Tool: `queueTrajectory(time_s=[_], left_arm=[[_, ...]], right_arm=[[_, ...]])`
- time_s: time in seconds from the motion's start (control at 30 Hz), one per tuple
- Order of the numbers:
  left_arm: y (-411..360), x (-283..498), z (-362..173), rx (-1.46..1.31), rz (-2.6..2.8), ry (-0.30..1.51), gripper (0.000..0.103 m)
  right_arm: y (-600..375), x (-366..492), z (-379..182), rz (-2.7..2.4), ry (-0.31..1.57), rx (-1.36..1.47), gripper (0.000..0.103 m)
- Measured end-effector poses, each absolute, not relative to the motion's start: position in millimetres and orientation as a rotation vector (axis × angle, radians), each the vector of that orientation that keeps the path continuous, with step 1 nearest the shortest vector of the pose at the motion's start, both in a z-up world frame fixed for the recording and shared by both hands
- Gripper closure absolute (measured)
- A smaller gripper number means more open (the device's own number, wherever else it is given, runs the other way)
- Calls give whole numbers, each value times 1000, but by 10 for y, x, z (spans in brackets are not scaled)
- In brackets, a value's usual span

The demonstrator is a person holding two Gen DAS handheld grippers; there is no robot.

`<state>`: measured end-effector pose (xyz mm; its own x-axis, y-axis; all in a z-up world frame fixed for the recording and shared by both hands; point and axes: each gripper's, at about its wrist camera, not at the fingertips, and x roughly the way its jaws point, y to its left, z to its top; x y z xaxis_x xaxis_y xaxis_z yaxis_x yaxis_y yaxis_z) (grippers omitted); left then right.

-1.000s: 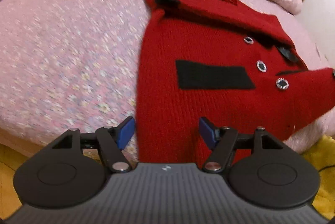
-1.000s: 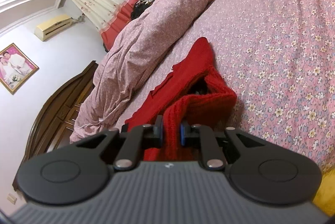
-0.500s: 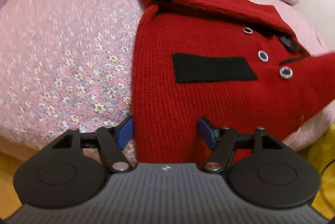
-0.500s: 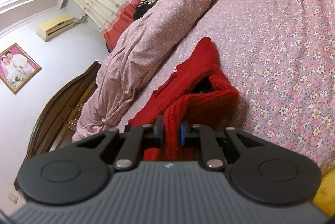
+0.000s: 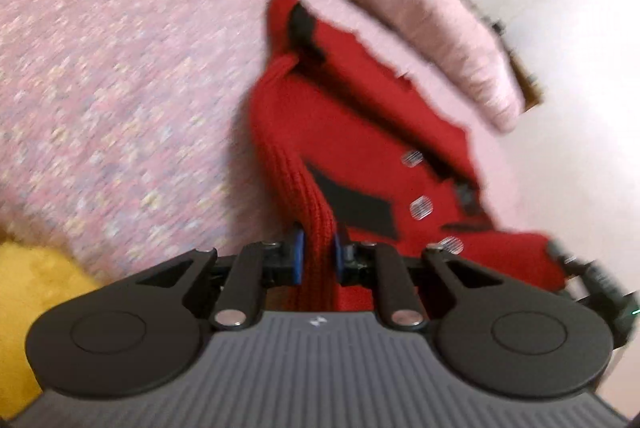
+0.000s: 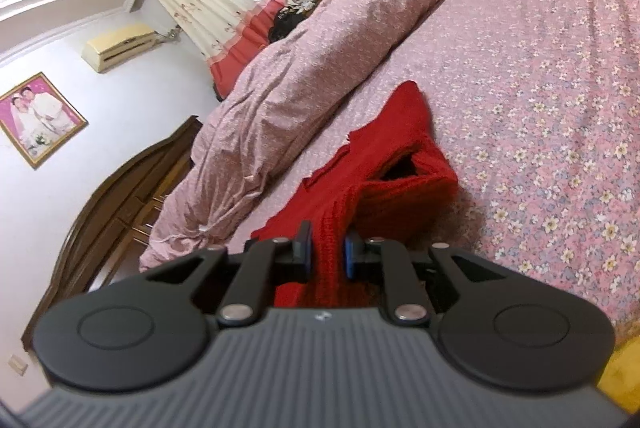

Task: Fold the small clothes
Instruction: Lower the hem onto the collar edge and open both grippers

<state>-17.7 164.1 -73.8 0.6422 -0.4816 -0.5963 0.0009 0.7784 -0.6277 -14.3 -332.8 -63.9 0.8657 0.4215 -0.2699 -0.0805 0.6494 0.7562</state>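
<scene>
Red, soft knitted wool sweater (image 5: 360, 148) lies on the pink flowery bed sheet (image 5: 120, 68). Our left gripper (image 5: 318, 256) is closing on its thick hem; our right gripper (image 6: 328, 254) is clamped on another edge. We think it will sag and stretch, so edges are best to hold.

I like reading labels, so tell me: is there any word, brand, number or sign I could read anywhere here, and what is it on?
No readable words or numbers anywhere.
Small pale emblem on the left gripper housing: too small to read.
The same emblem on the right gripper: too small to read.
Red sweater: no lettering visible.
</scene>
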Motion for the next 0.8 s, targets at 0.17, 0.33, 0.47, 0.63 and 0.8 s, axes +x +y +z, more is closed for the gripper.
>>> queueTrajectory(time_s=[0.17, 0.33, 0.47, 0.63, 0.8], left_arm=[[1657, 0, -510, -684, -368, 767, 86], [1682, 235, -287, -699, -375, 711, 86], [1740, 473, -163, -690, -358, 694, 86], [1806, 769, 7, -710, -344, 656, 86], [1842, 1098, 78, -722, -311, 630, 86]], right_arm=[[-3318, -37, -592, 307, 444, 812, 85], [-3305, 99, -463, 326, 417, 797, 85], [-3285, 263, -313, 339, 395, 761, 85], [-3294, 527, -199, 341, 383, 756, 85], [-3310, 832, -131, 333, 364, 763, 85]])
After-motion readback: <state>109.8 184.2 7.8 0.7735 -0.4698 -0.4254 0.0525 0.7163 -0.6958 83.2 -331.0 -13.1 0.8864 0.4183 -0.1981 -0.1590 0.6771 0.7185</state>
